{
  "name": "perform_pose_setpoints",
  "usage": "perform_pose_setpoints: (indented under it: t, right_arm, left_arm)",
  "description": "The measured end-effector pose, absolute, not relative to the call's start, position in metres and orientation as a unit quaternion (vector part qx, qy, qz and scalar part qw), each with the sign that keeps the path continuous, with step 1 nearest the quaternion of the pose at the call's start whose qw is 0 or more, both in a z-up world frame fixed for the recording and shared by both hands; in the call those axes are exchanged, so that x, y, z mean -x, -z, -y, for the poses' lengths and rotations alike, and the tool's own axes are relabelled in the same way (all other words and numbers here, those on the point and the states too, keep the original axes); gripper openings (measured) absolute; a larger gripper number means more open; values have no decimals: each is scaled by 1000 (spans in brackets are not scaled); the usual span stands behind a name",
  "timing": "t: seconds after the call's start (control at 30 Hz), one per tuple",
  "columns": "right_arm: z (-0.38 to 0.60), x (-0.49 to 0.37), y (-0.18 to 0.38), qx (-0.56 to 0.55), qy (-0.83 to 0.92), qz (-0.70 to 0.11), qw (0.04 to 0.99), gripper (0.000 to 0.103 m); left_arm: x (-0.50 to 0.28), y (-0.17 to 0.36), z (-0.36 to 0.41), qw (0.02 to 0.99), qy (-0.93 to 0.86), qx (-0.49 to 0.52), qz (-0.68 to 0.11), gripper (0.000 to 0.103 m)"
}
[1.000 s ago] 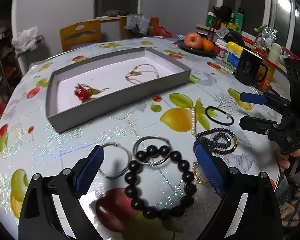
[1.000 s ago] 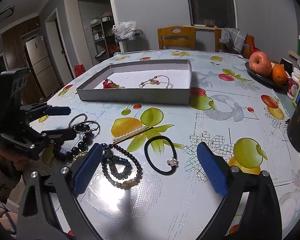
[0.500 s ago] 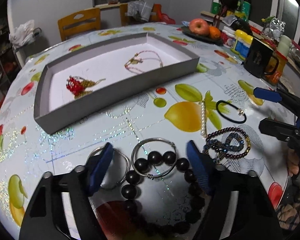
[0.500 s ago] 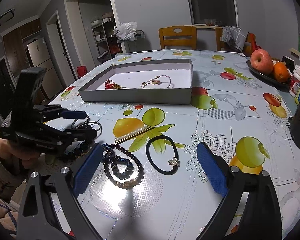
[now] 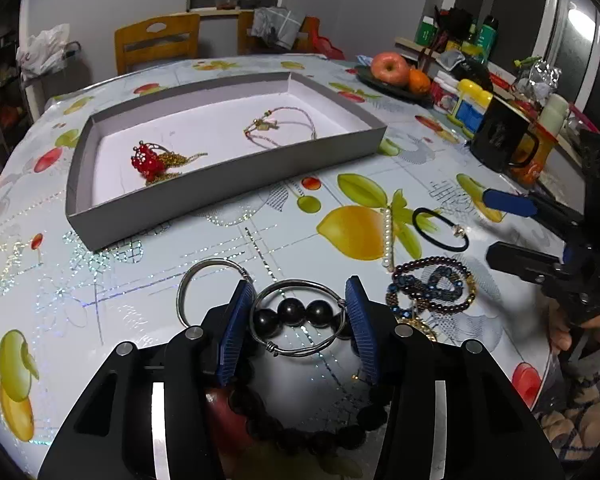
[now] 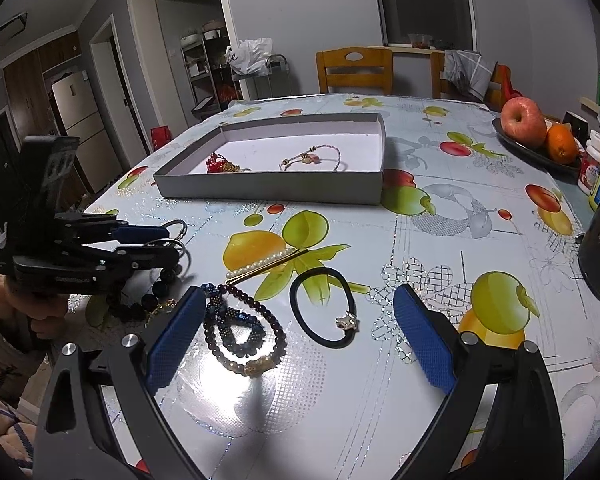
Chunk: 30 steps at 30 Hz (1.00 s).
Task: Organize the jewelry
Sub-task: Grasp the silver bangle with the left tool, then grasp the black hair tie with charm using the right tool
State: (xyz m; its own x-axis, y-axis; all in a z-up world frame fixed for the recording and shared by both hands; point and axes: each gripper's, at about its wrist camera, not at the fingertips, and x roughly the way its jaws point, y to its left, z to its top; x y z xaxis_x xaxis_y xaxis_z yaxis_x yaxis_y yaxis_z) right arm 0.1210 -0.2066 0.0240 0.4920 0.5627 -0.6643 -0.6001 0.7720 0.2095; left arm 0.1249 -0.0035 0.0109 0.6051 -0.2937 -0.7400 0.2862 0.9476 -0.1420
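My left gripper (image 5: pixel 298 320) has its blue pads closed in on either side of a silver wire bangle (image 5: pixel 300 316) that lies over a black bead bracelet (image 5: pixel 296 314). A second silver bangle (image 5: pixel 204 284) lies just left of it. A grey tray (image 5: pixel 228 200) holds a red bead ornament (image 5: pixel 146 160) and a thin cord bracelet (image 5: pixel 280 128). My right gripper (image 6: pixel 296 340) is open above a dark bead bracelet (image 6: pixel 240 332) and a black hair tie (image 6: pixel 324 308). A pearl hairpin (image 6: pixel 268 262) lies beyond them.
A black mug (image 5: pixel 498 140), jars and a fruit plate (image 5: pixel 396 74) stand along the table's right side. Wooden chairs (image 6: pixel 354 70) stand behind the table. The right gripper shows in the left wrist view (image 5: pixel 512 228); the left shows in the right wrist view (image 6: pixel 152 244).
My left gripper has moved forward and down to the silver bangle, and its jaws have narrowed around it. My right gripper has stayed still and open.
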Motion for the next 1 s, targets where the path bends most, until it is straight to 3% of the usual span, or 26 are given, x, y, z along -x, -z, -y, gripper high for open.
perform_pose_setpoints:
  t: [0.1,0.27,0.4,0.53,0.7,0.83,1.0]
  right_arm:
    - [205,-125,-22,27,-330,-385,861,90]
    - [203,-130,-17,33,-316,-400,860,69]
    - [209,-137,-14,19,-294,-414,861,62]
    - [205,-142,-9,30,-268,-436,859,47]
    - [208,-146,-3,30,-248,-451,857,41]
    - [207,-146,-2,40,-247,-450,857,13]
    - [201,-140,-4,62,-253,-440,859,12]
  left_arm:
    - [-120,-16,1,901,163,6,-403,50]
    - [-117,-20,-9,904,161,11,-395,50]
    - [-114,-21,-16,906,160,17,-391,50]
    - [-112,-21,-20,907,162,21,-389,50]
    - [-108,-21,-20,908,165,22,-386,50]
    - [-107,-22,-21,909,165,22,-383,50]
    - [-105,-23,-22,910,165,20,-381,50]
